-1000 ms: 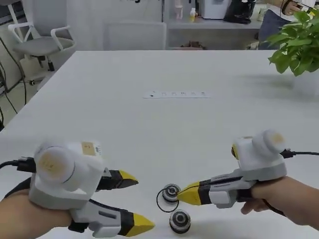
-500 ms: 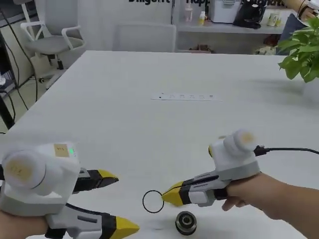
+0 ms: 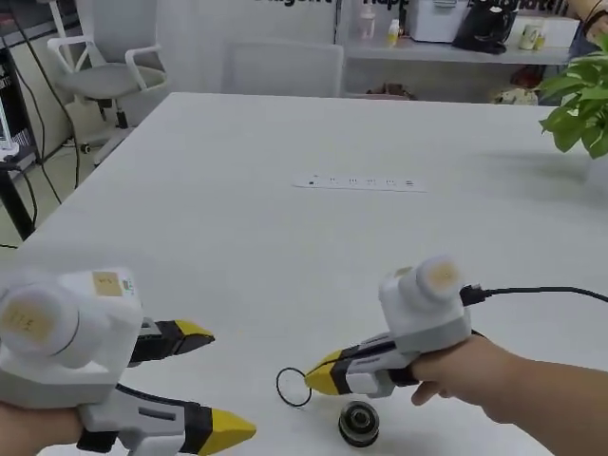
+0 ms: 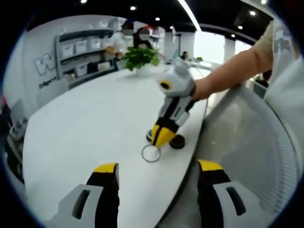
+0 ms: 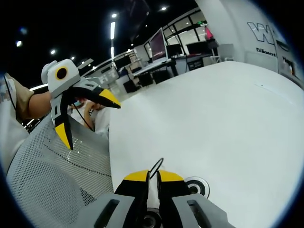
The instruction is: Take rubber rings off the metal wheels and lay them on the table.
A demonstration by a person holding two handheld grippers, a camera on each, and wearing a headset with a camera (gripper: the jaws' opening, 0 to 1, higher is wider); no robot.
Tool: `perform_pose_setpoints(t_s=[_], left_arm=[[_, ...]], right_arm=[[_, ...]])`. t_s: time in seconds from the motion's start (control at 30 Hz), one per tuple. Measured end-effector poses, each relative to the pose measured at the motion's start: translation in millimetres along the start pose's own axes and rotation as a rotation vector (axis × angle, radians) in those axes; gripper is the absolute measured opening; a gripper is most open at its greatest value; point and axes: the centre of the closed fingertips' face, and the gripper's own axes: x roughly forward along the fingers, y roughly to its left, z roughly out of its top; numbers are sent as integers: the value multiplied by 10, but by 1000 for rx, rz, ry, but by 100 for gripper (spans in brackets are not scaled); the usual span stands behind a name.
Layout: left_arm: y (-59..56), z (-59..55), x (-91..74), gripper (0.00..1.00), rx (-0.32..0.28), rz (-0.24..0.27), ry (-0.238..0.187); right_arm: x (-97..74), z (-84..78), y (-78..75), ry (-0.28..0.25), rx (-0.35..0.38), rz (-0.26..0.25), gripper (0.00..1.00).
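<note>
So, working from the bottom of the head view upward: the left gripper (image 3: 217,382) sits in the lower left corner with its jaws spread wide and nothing in them. It's just parked there, well apart from the action.

At bottom centre there's a metal wheel (image 3: 359,423) lying flat on the table (image 3: 285,237). It has a dark outer band, so I'd guess its rubber is still on.

Just above that wheel is the right gripper (image 3: 312,377), jaws pinched together on the rubber ring (image 3: 278,386). The ring sticks out to the left of the yellow tips as a thin black loop. In the right gripper view you can see it standing up edge-on between the tips.

What's new is that a second ago that loop was still draped around a wheel right at the tips. Now it's pulled clear and hangs free with bare tabletop showing through it. I can't tell whether it's touching the surface yet.

So that's one ring off, by my reckoning. It only needs setting down and letting go, then on to the next wheel.

Further up there's a power strip (image 3: 359,182) mid-table, a chair (image 3: 109,78) upper left and a plant (image 3: 581,112) upper right.
</note>
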Motion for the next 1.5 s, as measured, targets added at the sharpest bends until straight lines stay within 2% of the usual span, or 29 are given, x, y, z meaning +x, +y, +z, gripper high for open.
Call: perform_pose_setpoints(t_s=[0.07, 0.33, 0.63, 0.83, 1.0, 1.17, 1.37, 1.5], left_arm=[[5, 0, 3, 67, -1, 0, 1], [21, 29, 44, 67, 3, -9, 9], [5, 129, 189, 66, 25, -46, 14], [-16, 197, 342, 66, 52, -75, 27], [-39, 234, 472, 65, 63, -105, 36], [-114, 196, 625, 63, 67, -147, 65], [-202, 168, 766, 61, 73, -192, 93], [-242, 143, 842, 58, 73, -209, 104]], right_arm=[[-19, 17, -12, -9, -5, -5, 9], [-145, 124, -25, -52, -6, -8, 18], [-419, 171, -20, -102, -23, -8, 22], [-605, 64, -29, -119, -22, -14, 25], [-700, -62, -46, -113, -17, -24, 25], [-741, -195, -34, -112, -8, -23, 26], [-705, -375, 16, -60, -48, -7, 28], [-658, -506, 50, -11, -100, 8, 28]])
